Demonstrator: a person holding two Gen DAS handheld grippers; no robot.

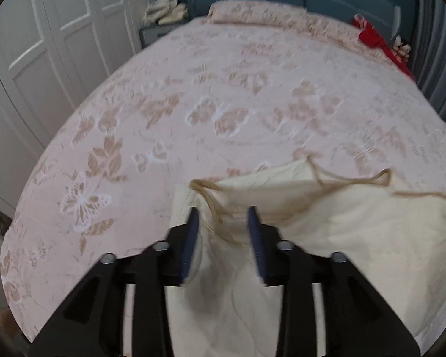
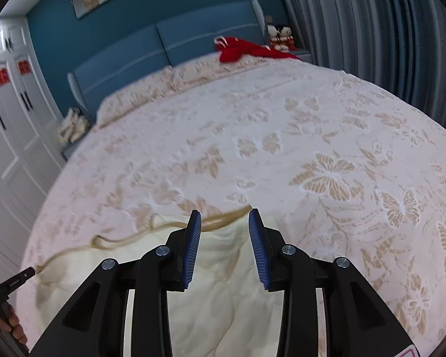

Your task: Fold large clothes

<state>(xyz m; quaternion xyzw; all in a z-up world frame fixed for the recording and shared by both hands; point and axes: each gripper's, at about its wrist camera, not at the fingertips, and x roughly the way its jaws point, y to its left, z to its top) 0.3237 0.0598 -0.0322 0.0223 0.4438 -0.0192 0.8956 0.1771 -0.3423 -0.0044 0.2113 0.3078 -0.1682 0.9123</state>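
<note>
A cream garment (image 1: 356,232) with a tan drawstring (image 1: 353,178) lies on the near part of the bed. My left gripper (image 1: 223,212) is open, its blue pads either side of a bunched part of the cloth and cord. The garment also shows in the right wrist view (image 2: 223,282), with the tan cord (image 2: 128,235) along its far edge. My right gripper (image 2: 224,214) is open over the garment's far right corner. The left gripper's tip (image 2: 17,279) shows at the left edge of that view.
The bed (image 1: 223,89) has a pink cover with butterfly pattern. A red cloth (image 2: 243,49) lies at the far right by the blue headboard (image 2: 163,47). White wardrobes (image 1: 44,44) stand left, grey curtains (image 2: 371,29) right.
</note>
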